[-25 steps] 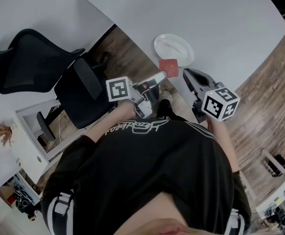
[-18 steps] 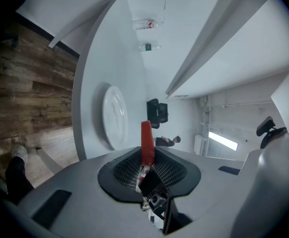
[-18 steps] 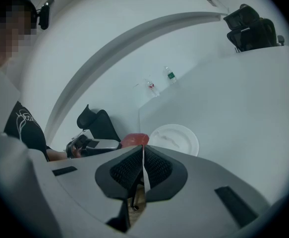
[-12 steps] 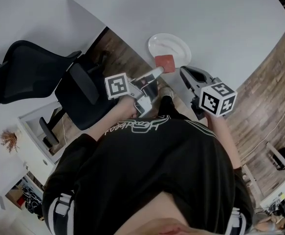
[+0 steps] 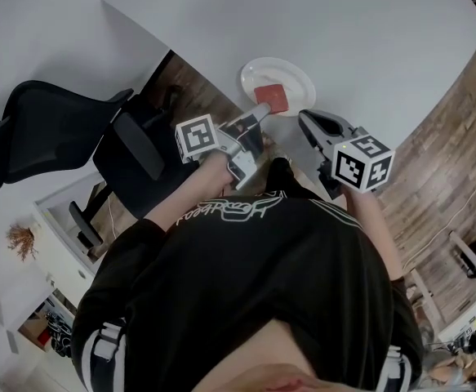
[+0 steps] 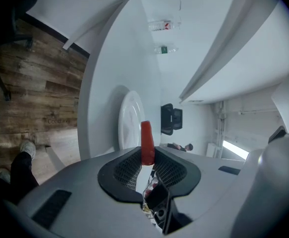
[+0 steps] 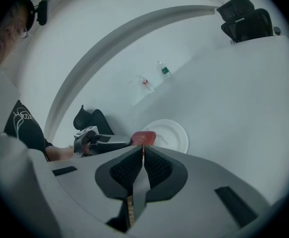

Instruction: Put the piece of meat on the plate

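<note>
A flat red piece of meat (image 5: 271,98) is held edge-on in my left gripper (image 5: 261,114), which is shut on it. It hangs over the near rim of the white plate (image 5: 291,73) on the white table. In the left gripper view the meat (image 6: 146,142) stands upright between the jaws, with the plate (image 6: 128,119) just beyond it. My right gripper (image 5: 306,122) sits just to the right, by the table's near edge, shut with nothing in it. In the right gripper view the meat (image 7: 144,137) sits before the plate (image 7: 171,134).
The white table (image 5: 368,31) ends in a curved near edge with wooden floor (image 5: 205,96) below it. A black office chair (image 5: 66,129) stands at the left beside a white cabinet (image 5: 54,219). Two bottles (image 7: 165,70) stand far across the table.
My left gripper has carried the meat forward, from in front of the plate's rim to over it. My right gripper has stayed beside it, shut.
</note>
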